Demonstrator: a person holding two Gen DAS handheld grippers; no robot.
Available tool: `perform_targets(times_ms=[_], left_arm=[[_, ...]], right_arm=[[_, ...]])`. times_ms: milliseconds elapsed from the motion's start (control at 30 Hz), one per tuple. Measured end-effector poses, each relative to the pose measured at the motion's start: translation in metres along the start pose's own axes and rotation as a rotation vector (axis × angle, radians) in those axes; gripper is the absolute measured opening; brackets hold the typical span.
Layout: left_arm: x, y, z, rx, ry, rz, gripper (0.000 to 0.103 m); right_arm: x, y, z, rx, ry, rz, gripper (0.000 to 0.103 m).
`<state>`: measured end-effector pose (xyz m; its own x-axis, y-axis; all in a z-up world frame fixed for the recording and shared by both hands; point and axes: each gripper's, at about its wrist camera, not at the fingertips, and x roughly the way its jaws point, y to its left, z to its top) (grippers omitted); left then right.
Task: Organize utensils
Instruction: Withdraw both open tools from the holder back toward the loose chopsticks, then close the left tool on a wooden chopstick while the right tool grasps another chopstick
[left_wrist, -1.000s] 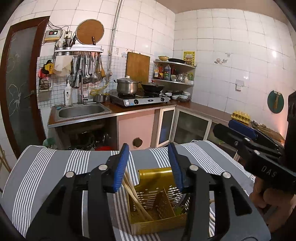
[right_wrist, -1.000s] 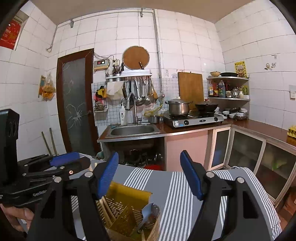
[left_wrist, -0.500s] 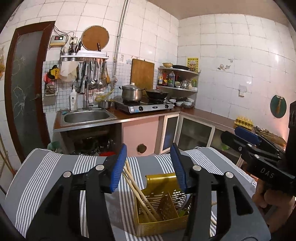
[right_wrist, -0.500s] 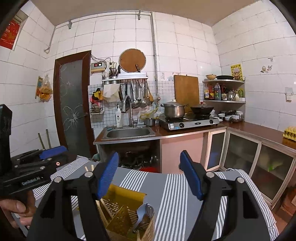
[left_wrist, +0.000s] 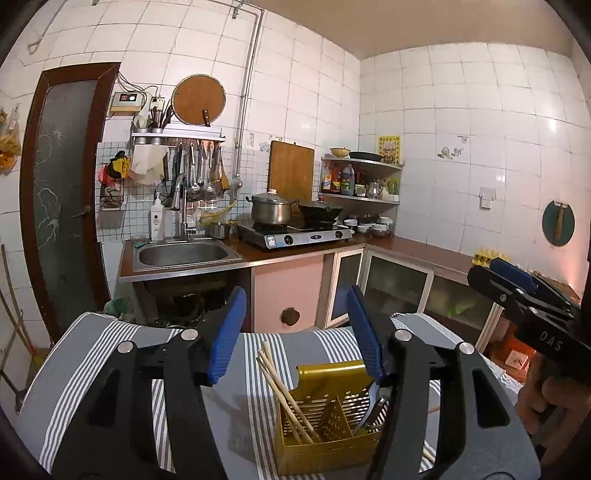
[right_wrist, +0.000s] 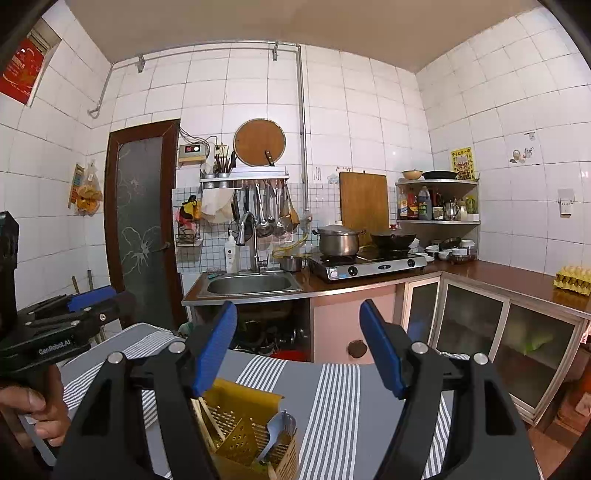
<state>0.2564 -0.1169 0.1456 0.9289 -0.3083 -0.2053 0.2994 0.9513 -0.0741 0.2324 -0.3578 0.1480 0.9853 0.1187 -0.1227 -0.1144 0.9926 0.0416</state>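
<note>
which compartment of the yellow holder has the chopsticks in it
The left compartment of the yellow holder: the chopsticks lean there, while the spoons sit right of the divider.

Chopsticks (left_wrist: 284, 398) in gold caddy (left_wrist: 325, 443)

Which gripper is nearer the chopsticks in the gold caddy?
Left, judging by the views. The left gripper hangs open above the chopsticks; the right gripper hangs open to their right, nearer the spoons.

A utensil holder (left_wrist: 325, 439) is set on the near tabletop (left_wrist: 85, 369). Chopsticks (left_wrist: 284, 395) are held in its left compartment, a spoon (left_wrist: 369, 406) in its right. The sink (left_wrist: 183, 254) is placed far behind.
</note>
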Motion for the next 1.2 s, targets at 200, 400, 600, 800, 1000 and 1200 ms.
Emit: perform_targets(times_ms=[200,400,600,800,1000,1200], left_arm=[[-0.001,-0.014,-0.005,0.039,0.025,0.005,0.056],[-0.011,-0.022,-0.017,0.073,0.051,0.03,0.056],[-0.026,-0.016,-0.04,0.085,0.1,0.054,0.056],[-0.032,0.003,-0.106,0.063,0.246,0.071,0.057],[-0.033,0.012,-0.178,0.032,0.413,0.059,0.057],[-0.042,0.013,-0.209,0.011,0.483,0.039,0.057]], right_arm=[[-0.003,0.007,-0.002,-0.02,0.026,0.003,0.069],[-0.017,0.002,-0.01,-0.025,0.062,-0.012,0.069],[-0.042,-0.003,-0.04,-0.059,0.138,-0.04,0.069],[-0.06,-0.011,-0.11,-0.053,0.332,-0.045,0.069],[-0.067,-0.008,-0.179,-0.018,0.511,-0.021,0.068],[-0.072,-0.008,-0.211,0.019,0.587,-0.021,0.066]])
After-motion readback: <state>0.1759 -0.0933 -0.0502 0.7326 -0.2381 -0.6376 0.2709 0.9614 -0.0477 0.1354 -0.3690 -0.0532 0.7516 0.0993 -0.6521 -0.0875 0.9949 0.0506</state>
